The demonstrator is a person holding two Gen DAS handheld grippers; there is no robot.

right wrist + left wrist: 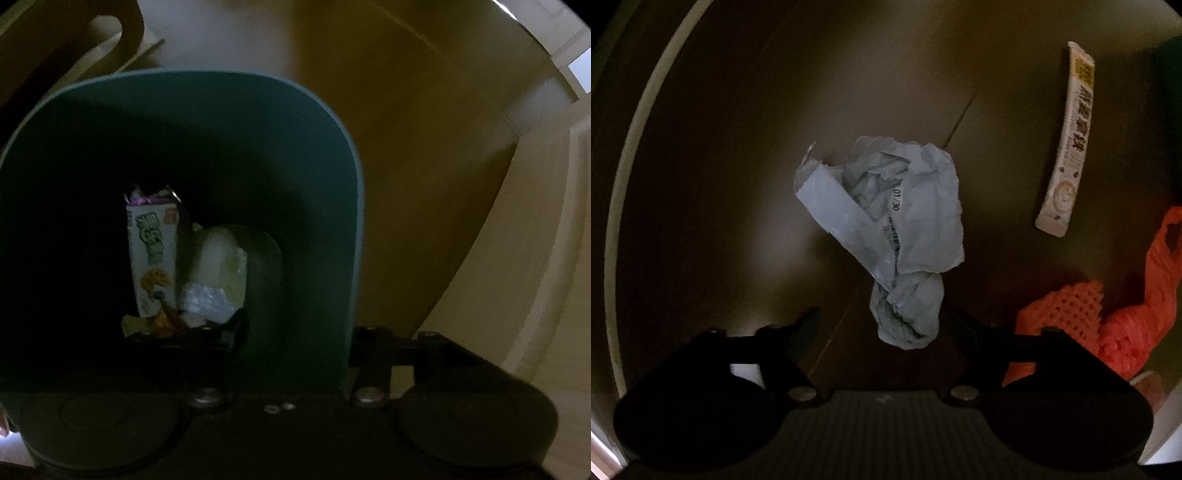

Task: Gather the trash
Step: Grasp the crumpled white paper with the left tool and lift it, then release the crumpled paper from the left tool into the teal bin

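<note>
Left wrist view. The left gripper (886, 325) hovers over a dark brown surface, floor or desk I cannot tell, its jaws spread wide apart and holding nothing. A crumpled pale blue paper (886, 225) with black printed digits lies on the surface directly ahead; its twisted lower end sits between the two jaws, with visible gaps on both sides, so no contact is confirmed. A long white snack wrapper (1069, 144) with yellow and dark print lies flat to the upper right, well apart from the paper. An orange mesh net (1108, 321) lies bunched at the right edge, just beside the right-hand jaw. A pale strip (631, 177) curves along the left margin of the surface.

Right wrist view. The right gripper (295, 339) straddles the near wall of a dark green trash bin (317, 229): one jaw is inside the bin, the other outside it, with the wall between them. Whether the jaws press on the wall cannot be told. Inside the bin stand a white printed carton (153, 258) with green lettering, upright, and crumpled whitish wrapping (218, 280) just beside it. The frame is dim and slightly blurred. Light tan flooring (424, 166) extends beyond the bin.
</note>
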